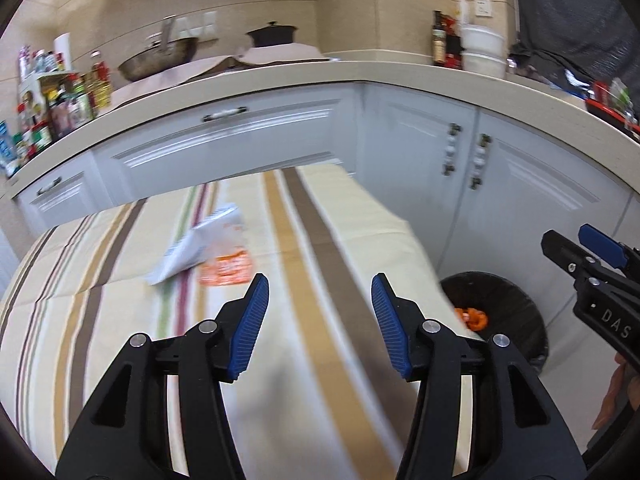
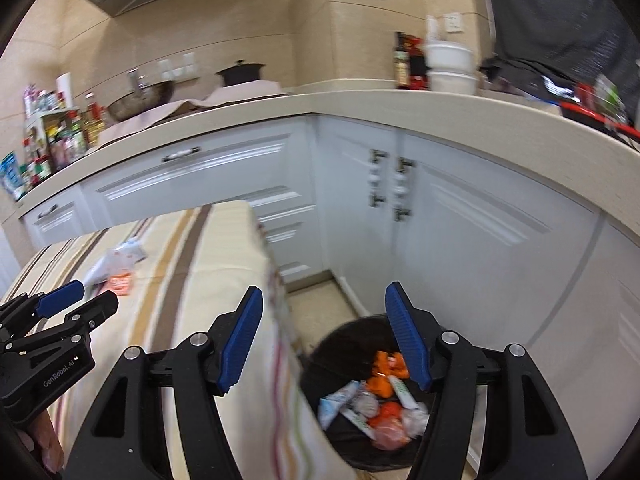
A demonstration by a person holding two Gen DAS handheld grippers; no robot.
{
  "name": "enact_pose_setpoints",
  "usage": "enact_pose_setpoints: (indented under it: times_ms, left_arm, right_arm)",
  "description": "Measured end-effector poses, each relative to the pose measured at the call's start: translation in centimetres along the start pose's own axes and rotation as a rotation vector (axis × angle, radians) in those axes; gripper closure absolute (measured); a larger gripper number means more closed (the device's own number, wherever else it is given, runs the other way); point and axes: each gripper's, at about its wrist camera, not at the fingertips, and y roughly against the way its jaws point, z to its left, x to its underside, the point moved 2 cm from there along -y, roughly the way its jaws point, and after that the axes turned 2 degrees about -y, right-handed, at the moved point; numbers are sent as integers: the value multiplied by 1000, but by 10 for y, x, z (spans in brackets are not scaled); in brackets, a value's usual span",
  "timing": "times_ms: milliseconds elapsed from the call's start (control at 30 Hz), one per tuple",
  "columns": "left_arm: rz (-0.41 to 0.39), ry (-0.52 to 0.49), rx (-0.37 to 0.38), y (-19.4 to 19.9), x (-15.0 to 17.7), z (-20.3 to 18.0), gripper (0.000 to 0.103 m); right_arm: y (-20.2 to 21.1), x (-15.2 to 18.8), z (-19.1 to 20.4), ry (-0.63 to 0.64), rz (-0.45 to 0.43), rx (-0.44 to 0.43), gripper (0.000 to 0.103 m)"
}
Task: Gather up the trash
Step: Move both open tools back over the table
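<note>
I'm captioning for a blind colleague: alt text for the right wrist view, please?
Open right tongs hang empty above a black trash bin of wrappers, beside a striped-cloth table with two wrappers left.

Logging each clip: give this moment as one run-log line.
left gripper: open, empty | right gripper: open, empty | white and orange wrappers: on striped tablecloth | black-lined round bin: holds wrappers

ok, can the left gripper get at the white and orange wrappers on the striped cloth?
Probably yes: the left gripper is open and empty, the wrappers lie ahead on the striped cloth, nothing between.
</note>
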Motion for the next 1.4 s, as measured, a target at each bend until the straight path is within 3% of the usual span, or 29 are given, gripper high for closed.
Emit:
enact_pose_setpoints:
  times_ms: [567,867,1033,1133,1200,1267,1400]
  left_arm:
    - [27,192,-220,-5,18,162,50]
    - [50,258,-276,-13,28,217,49]
    - [59,283,-277,-19,33,230,42]
    - [64,294,-269,-23,33,233,42]
    - [65,298,-262,-25,32,233,42]
    - [62,301,-257,-25,32,233,42]
    - [64,298,-238,-28,30,229,42]
  right_arm:
    - [-51,-15,162,159,67,-240,39]
    - [-90,-10,216,210,151,-261,39]
    - [-105,-8,228,220,195,-239,40]
    - [-115,-6,232,228,235,-226,48]
    - [-121,-3,233,234,267,-232,62]
    - [-123,0,232,230,287,-246,70]
    - [-118,-1,228,238,282,-254,78]
